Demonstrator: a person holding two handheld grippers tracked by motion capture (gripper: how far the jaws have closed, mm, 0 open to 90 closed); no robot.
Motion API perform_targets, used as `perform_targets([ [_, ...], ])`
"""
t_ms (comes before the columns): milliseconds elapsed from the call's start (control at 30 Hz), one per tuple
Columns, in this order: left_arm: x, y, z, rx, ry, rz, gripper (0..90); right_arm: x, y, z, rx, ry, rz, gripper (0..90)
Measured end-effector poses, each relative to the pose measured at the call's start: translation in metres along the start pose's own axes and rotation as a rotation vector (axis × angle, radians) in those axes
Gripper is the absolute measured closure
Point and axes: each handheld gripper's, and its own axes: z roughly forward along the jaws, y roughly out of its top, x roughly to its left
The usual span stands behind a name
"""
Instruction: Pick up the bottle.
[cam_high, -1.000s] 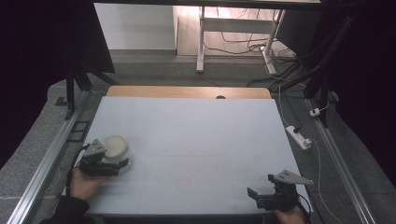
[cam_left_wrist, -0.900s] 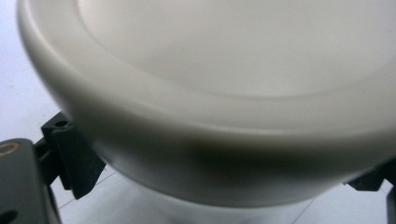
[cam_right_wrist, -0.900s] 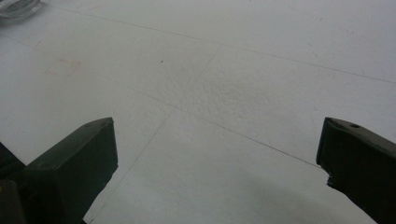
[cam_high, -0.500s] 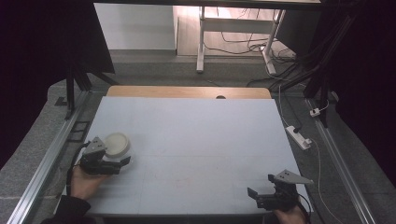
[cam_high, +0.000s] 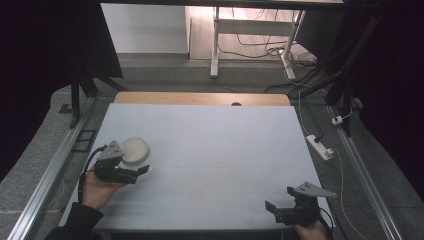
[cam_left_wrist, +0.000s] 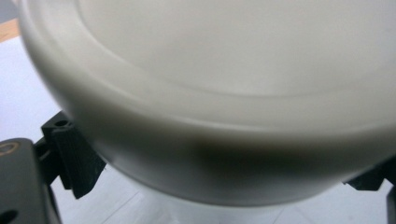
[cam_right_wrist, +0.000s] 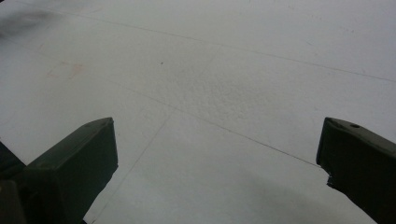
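Your left hand-held gripper (cam_high: 131, 172) sits at the left side of the pale surface (cam_high: 215, 150), its jaws spread to either side of a round cream-white dish (cam_high: 135, 150). In the left gripper view the dish (cam_left_wrist: 224, 93) fills the gap between the black jaws; whether they press on it, you cannot tell. Your left hand (cam_high: 97, 187) grips the tool from behind. Your right hand-held gripper (cam_high: 280, 210) rests near the surface's front right corner, well apart from the dish, jaws spread wide over bare surface (cam_right_wrist: 224, 70)

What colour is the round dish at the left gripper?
Cream white dish, plain; clearest in the left gripper view.
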Motion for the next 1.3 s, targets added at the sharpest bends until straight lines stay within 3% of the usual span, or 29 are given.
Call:
perform_targets([
  [700, -0.026, 0.044, 0.028, 0.027, -0.121, 0.116, 7.7, 0.001, 0.0, 0.0, 0.003, -0.002, -0.004, 0.0],
  [1300, -0.047, 0.068, 0.047, 0.044, -0.207, 0.166, 7.7, 0.001, 0.0, 0.0, 0.006, -0.001, -0.003, 0.0],
])
